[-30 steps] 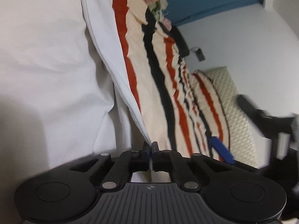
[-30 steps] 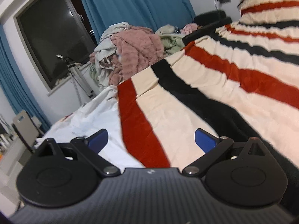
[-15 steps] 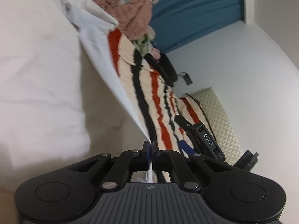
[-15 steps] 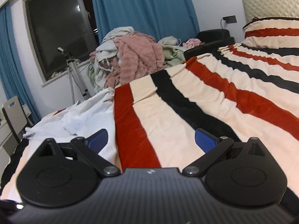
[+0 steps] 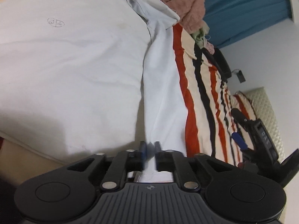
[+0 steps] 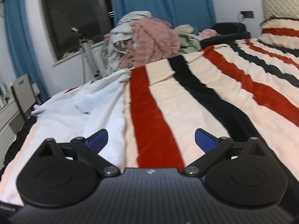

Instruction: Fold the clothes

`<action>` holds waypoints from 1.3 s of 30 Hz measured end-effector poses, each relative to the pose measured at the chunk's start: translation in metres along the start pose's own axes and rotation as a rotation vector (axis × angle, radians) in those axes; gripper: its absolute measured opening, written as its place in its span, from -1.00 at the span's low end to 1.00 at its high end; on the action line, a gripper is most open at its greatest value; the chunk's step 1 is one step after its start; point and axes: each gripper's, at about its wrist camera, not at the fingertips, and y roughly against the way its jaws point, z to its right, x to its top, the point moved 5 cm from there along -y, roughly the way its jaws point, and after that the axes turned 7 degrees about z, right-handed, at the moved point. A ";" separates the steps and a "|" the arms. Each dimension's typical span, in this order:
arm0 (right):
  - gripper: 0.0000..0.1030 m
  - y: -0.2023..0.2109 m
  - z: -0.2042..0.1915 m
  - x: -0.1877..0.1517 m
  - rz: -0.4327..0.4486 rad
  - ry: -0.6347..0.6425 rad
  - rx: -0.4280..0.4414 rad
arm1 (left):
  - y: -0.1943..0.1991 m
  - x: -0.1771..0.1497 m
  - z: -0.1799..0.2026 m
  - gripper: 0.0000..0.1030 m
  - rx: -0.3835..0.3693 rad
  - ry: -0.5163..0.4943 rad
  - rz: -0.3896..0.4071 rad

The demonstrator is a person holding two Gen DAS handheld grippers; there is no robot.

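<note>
A white garment [image 5: 74, 65] lies spread on the bed, and one side of it is folded over as a long strip [image 5: 164, 85] along the striped blanket [image 5: 203, 100]. My left gripper [image 5: 149, 147] sits at the near end of that strip. Its jaws are opening, with the thin white cloth loose in the gap between them. My right gripper [image 6: 151, 140] stands wide open above the blanket [image 6: 186, 102] with nothing between its fingers. The garment's edge [image 6: 74, 110] lies by its left finger. The right gripper [image 5: 257, 136] also shows at the right of the left wrist view.
A heap of unfolded clothes [image 6: 147, 41], pink and pale green, is piled at the far end of the bed. Behind it are blue curtains [image 6: 158, 0], a dark window [image 6: 74, 15] and a tripod [image 6: 86, 48]. A quilted headboard [image 6: 280, 3] and a striped pillow [image 6: 280, 35] are at the right.
The left gripper carried the white garment's edge across and the lifted flap now lies flat as a folded strip; its jaws, shut on the cloth before, have parted. The right gripper rolled level.
</note>
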 end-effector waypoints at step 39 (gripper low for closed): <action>0.96 -0.138 -0.037 -0.008 0.004 0.024 0.085 | -0.163 0.236 0.006 0.08 0.259 -0.286 0.279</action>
